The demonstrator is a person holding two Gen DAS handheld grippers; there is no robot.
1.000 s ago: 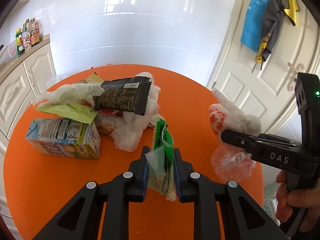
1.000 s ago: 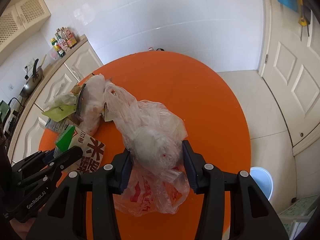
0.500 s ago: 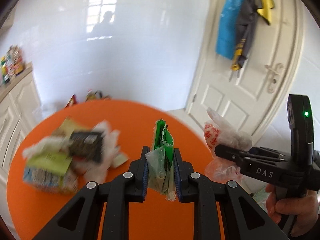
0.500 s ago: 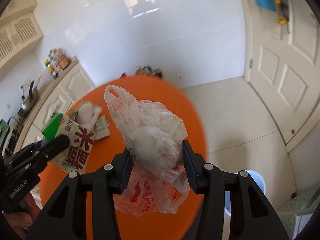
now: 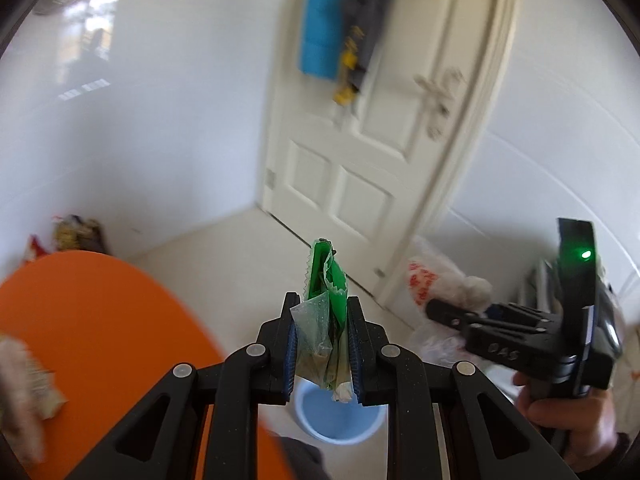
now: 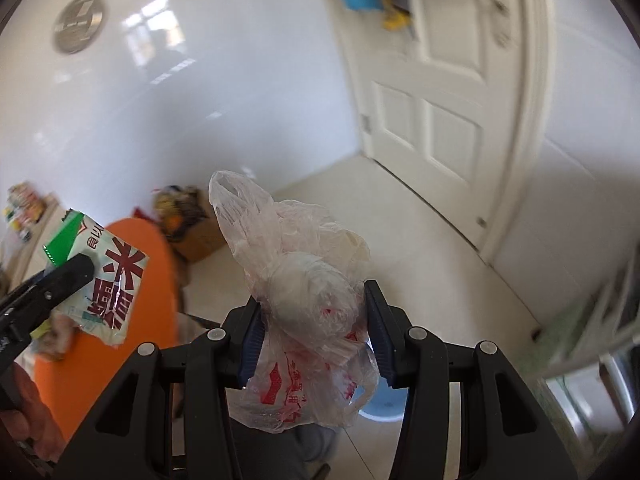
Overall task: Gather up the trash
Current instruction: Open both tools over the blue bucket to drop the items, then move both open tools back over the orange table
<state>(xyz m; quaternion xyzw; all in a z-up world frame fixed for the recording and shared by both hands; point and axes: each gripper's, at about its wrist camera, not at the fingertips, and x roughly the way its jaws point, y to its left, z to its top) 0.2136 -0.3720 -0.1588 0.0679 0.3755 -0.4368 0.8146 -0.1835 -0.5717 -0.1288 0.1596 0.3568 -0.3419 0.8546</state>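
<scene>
My left gripper [image 5: 322, 348] is shut on a green and white snack wrapper [image 5: 325, 304] and holds it in the air above a light blue bin [image 5: 336, 420] on the floor. The wrapper also shows in the right wrist view [image 6: 106, 280]. My right gripper [image 6: 314, 344] is shut on a crumpled clear plastic bag with red print [image 6: 308, 312], held over the floor; the blue bin [image 6: 380, 404] peeks out below it. In the left wrist view the right gripper [image 5: 452, 316] and its bag [image 5: 436, 284] are at the right.
The orange round table [image 5: 92, 320] is at the lower left, with blurred trash [image 5: 20, 380] at its left edge. A white door [image 5: 368, 140] with hanging items stands ahead. A cardboard box [image 6: 192, 232] sits on the floor by the wall.
Both grippers have swung right, away from the table and its trash pile, carrying the wrapper and the bag. The floor, door and blue bin have come into view.
</scene>
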